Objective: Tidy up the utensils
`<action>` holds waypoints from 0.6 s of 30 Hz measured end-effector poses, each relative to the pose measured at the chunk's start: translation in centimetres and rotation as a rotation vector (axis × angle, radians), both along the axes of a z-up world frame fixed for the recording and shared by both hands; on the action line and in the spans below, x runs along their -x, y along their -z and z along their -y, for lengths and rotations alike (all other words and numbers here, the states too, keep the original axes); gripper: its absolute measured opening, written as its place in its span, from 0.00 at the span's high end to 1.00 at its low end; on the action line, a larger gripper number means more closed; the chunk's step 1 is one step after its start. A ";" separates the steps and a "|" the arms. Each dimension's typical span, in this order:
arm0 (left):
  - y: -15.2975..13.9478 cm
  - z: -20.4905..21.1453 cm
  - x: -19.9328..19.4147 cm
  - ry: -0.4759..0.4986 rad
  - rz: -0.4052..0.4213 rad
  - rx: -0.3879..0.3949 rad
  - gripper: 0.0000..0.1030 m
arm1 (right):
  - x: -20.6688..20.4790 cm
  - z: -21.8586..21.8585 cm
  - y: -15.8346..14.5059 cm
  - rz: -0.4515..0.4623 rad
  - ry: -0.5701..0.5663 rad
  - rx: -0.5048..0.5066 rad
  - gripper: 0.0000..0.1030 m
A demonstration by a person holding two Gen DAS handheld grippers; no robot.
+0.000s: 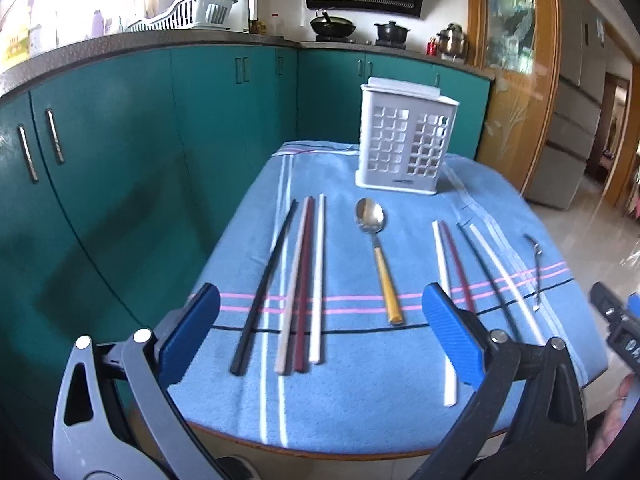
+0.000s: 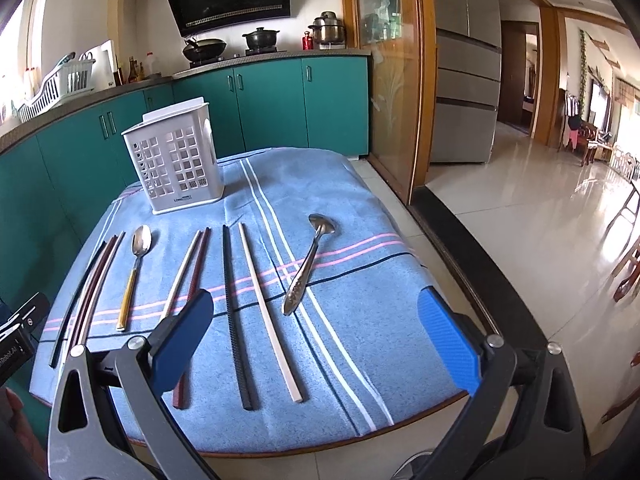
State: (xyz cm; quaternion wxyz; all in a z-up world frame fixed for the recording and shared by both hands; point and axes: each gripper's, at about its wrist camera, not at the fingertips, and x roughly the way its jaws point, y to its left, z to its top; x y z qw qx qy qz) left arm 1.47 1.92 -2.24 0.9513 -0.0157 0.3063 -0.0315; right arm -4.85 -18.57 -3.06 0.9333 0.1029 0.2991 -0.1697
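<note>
A white slotted utensil holder (image 1: 406, 140) (image 2: 176, 162) stands at the far side of a blue towel (image 1: 360, 408) (image 2: 360, 360). Several chopsticks (image 1: 298, 280) lie in a left group, several more (image 1: 460, 268) (image 2: 244, 312) on the right. A yellow-handled spoon (image 1: 378, 248) (image 2: 134, 268) lies between the groups, and an all-metal spoon (image 2: 308, 264) (image 1: 536, 268) lies at the right. My left gripper (image 1: 320, 336) hovers open above the near edge, over the left chopsticks and the yellow spoon's handle. My right gripper (image 2: 320, 344) hovers open over the right chopsticks. Neither holds anything.
Teal cabinets (image 1: 120, 152) run along the left and back, with a counter carrying a dish rack (image 1: 192, 10) and pots (image 2: 260, 38). A wooden door frame (image 2: 420, 80) and tiled floor (image 2: 540, 220) lie to the right. The other gripper's body (image 1: 620, 332) shows at the right edge.
</note>
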 end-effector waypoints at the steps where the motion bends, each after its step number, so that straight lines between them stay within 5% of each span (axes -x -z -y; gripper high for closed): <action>1: 0.0 0.0 -0.1 0.001 -0.004 0.011 0.03 | -0.2 0.0 0.0 -0.002 -0.004 -0.005 0.03; 10: 1.5 1.9 -2.5 0.038 -0.061 0.001 0.03 | -2.3 1.1 0.7 -0.025 -0.002 -0.027 0.03; 15: 1.6 2.8 -5.8 -0.013 -0.097 0.088 0.06 | -3.6 2.5 0.9 -0.031 0.009 -0.054 0.03; 18: 1.2 4.8 -8.4 -0.006 -0.111 0.025 0.13 | -4.4 3.1 1.2 -0.037 0.026 -0.044 0.03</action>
